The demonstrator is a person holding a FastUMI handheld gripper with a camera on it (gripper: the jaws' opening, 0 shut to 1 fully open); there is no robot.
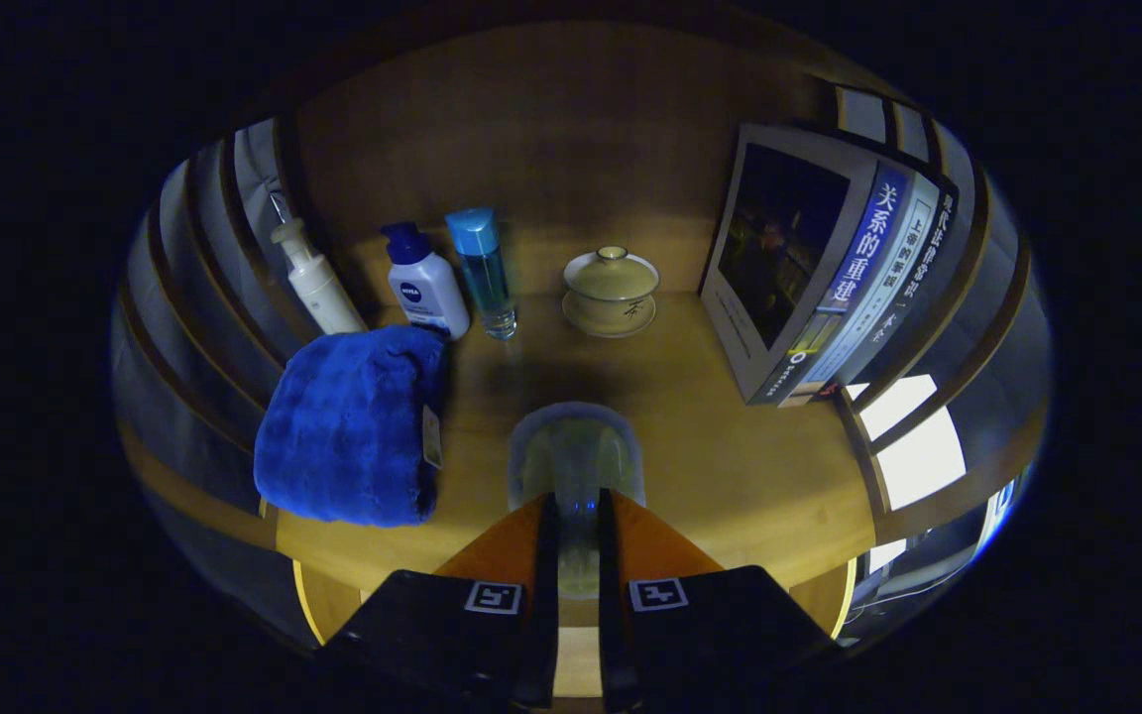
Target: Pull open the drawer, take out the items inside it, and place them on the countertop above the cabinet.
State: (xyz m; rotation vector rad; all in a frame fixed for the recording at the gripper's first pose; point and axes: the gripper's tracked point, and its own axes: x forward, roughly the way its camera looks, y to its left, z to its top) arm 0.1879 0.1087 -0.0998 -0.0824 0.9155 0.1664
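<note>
My gripper (576, 504) is shut on a translucent bottle (576, 451) with a pale greenish inside. Its rounded end sticks out just ahead of the fingertips, over the wooden countertop (730, 466). Whether the bottle rests on the wood or hangs just above it I cannot tell. Left of the fingers a folded blue towel (353, 426) lies on the countertop. Beyond it, along the back, stand a white pump bottle (318, 283), a white bottle with a dark blue cap (424, 283) and a clear bottle with a light blue cap (484, 273).
A lidded yellowish tea bowl on a saucer (611, 290) sits at the back, straight beyond the fingers. Several books (829, 268) stand leaning at the right. A wooden back panel (571, 129) closes the far side. The countertop's front edge (571, 595) runs under the fingers.
</note>
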